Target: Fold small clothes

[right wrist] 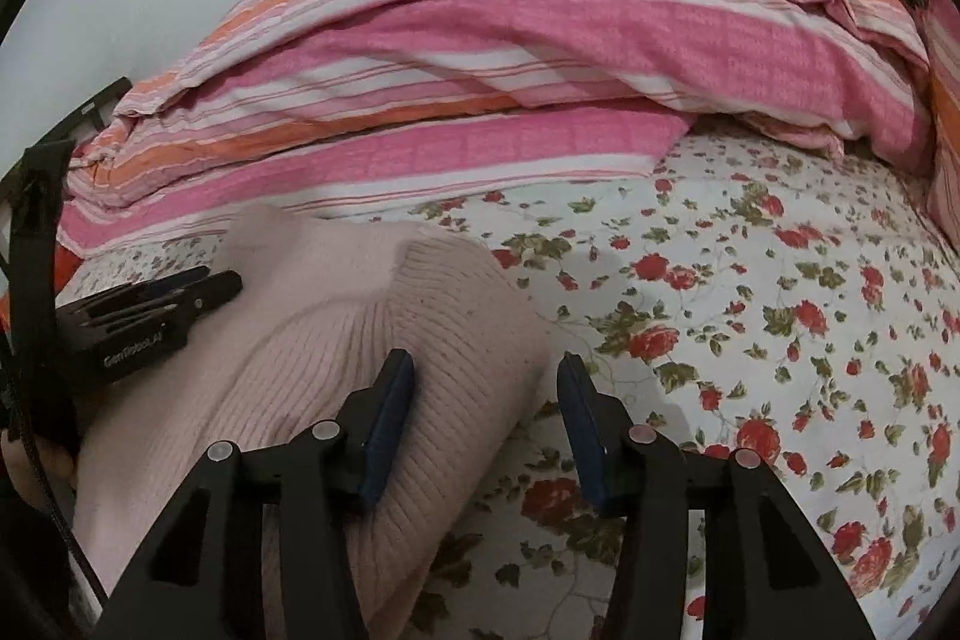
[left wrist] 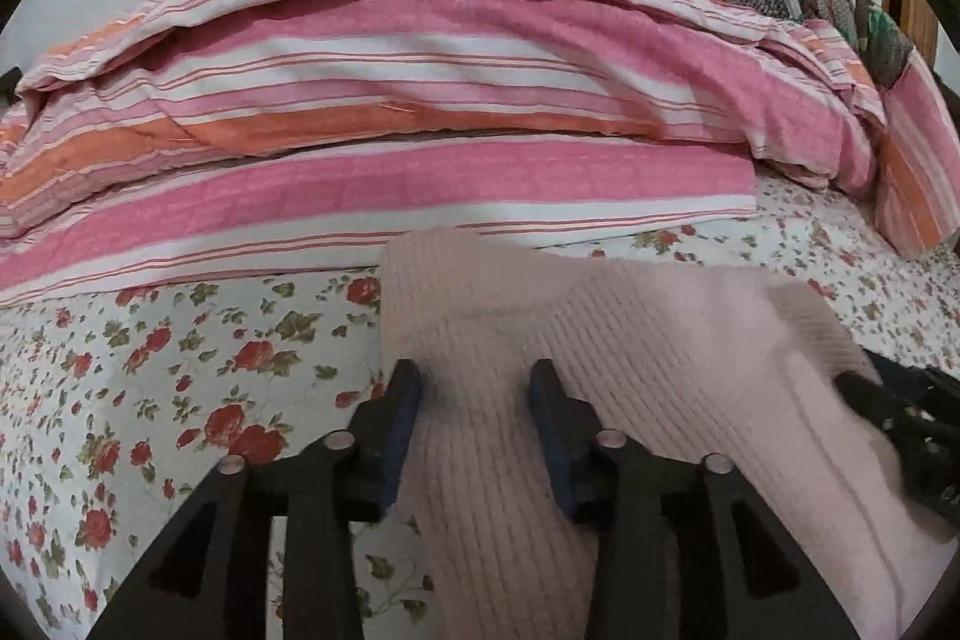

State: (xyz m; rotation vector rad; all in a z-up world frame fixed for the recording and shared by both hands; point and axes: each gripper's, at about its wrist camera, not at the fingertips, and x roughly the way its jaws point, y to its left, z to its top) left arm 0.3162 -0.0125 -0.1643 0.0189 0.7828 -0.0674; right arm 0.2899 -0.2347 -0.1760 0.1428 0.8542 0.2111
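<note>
Pale pink ribbed knit garment (left wrist: 630, 370) lies on the floral sheet (left wrist: 150, 340), near the striped quilt (left wrist: 420, 100). Left gripper (left wrist: 474, 382) and right gripper (right wrist: 486, 370) both stand part open, gripping nothing; the loose fold could slump or drag askew if snagged

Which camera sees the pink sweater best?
The right wrist view: the sweater shows its folded bulk and edge on the sheet. The left wrist view is filled by its ribbed knit, edges cut off.
</note>
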